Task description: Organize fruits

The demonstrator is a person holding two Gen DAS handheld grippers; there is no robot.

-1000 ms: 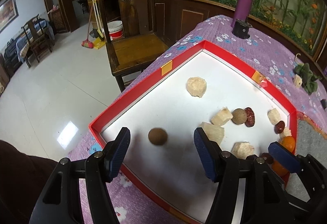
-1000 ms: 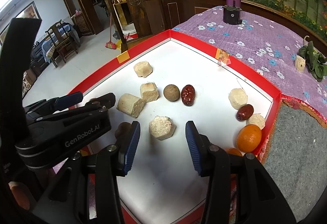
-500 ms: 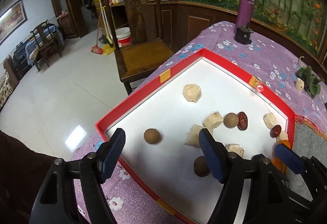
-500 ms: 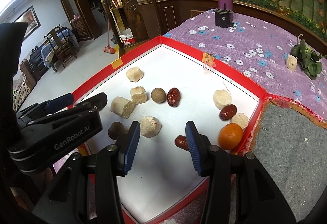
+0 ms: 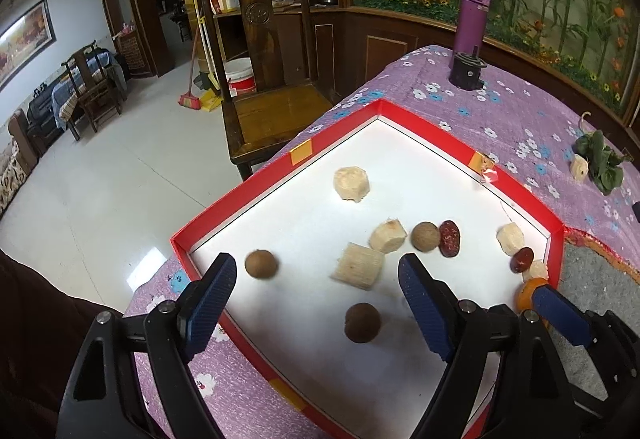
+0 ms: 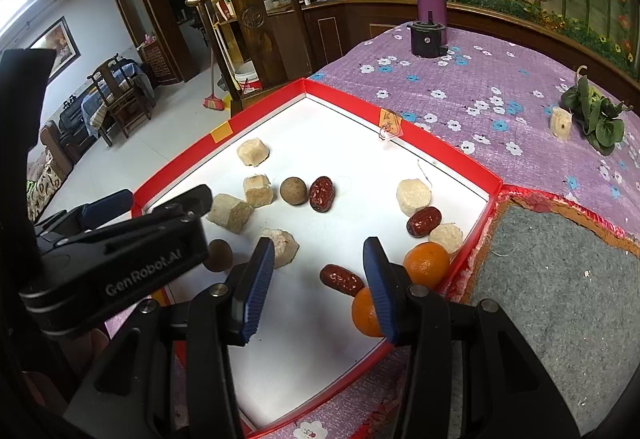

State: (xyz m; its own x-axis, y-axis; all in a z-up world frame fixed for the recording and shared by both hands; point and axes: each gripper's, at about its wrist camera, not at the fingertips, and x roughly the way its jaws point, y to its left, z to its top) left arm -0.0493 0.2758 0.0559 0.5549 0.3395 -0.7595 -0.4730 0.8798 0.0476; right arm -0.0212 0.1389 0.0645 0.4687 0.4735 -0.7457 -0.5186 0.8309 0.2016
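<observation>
Oranges point(image 6: 426, 265) (right view) — longan point(image 5: 261, 265) by left tool point(image 5: 316, 303) elsewhere

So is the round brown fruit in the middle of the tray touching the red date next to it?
Cannot tell. In the left wrist view the round brown fruit and red date appear to meet; the right wrist view hints at a thin gap between them in the tray.
</observation>
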